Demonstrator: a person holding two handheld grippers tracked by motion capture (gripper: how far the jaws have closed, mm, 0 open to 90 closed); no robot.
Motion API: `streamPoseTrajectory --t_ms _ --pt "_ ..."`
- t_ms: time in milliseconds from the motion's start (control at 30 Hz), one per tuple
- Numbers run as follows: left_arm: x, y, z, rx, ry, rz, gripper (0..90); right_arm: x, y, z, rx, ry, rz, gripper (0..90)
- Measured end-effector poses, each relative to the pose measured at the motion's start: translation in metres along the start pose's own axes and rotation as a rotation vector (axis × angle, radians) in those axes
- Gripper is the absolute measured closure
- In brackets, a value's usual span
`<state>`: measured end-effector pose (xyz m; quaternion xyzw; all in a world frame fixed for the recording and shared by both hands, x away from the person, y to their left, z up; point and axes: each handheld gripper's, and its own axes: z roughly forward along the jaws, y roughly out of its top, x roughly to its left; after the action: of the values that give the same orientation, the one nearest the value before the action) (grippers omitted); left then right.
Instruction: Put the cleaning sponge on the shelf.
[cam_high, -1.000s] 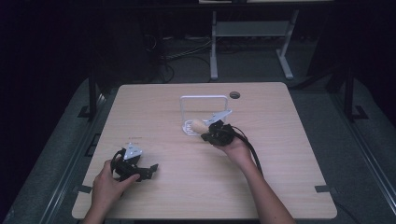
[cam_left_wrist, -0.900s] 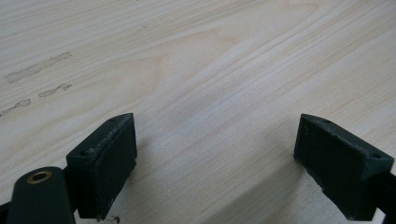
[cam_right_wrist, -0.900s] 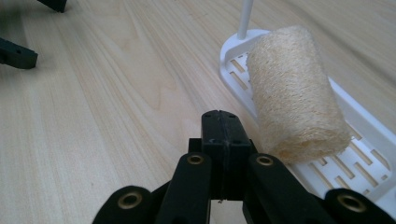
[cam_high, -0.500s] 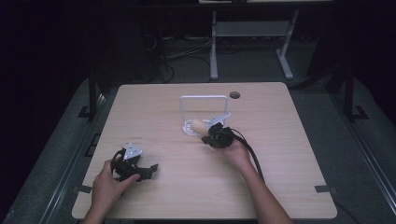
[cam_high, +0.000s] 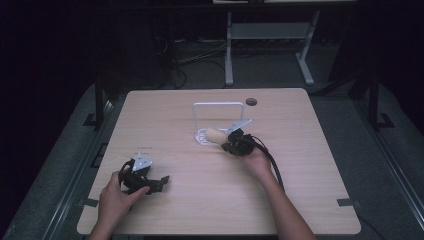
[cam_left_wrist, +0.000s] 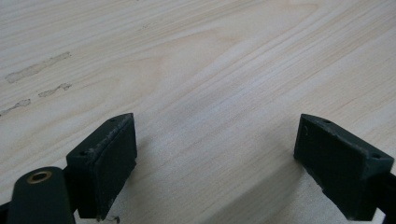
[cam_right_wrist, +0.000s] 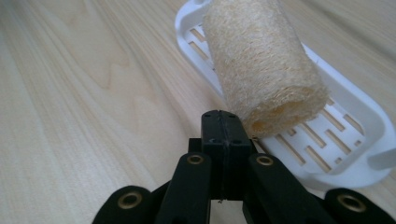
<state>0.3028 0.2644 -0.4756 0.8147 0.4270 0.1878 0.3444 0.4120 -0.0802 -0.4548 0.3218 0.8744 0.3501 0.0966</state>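
A pale tan loofah roll (cam_right_wrist: 264, 65) lies on a white slotted tray (cam_right_wrist: 345, 140), tilted across it. My right gripper (cam_right_wrist: 223, 122) is shut with nothing between its pads, its tip right at the roll's near end. From above, the loofah (cam_high: 216, 135) sits at the foot of the tray's upright white frame (cam_high: 218, 105), and the right gripper (cam_high: 229, 145) is just to its right. My left gripper (cam_high: 161, 181) rests near the front left of the table. Its jaws stand wide apart in the left gripper view (cam_left_wrist: 219, 163), over bare wood.
The light wooden table (cam_high: 310, 200) has a round cable hole (cam_high: 251, 101) near its far edge. A black cable (cam_high: 272, 165) trails from the right gripper along the forearm. Dark floor and a white stand lie beyond the table.
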Motion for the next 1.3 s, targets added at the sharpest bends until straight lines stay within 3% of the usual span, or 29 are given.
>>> streamPoseTrajectory --t_ms 600,1100,1300 --pt "0.000 0.000 0.000 -0.002 0.000 -0.002 12.6 -0.018 -0.001 -0.003 -0.008 -0.094 0.034 89.8" --pt "0.000 0.000 0.000 -0.004 0.000 -0.005 12.6 -0.018 -0.002 -0.007 -0.018 -0.074 0.044 89.7" --pt "0.000 0.000 0.000 -0.002 0.001 -0.002 12.6 -0.013 -0.006 -0.015 -0.026 -0.069 0.036 85.4"
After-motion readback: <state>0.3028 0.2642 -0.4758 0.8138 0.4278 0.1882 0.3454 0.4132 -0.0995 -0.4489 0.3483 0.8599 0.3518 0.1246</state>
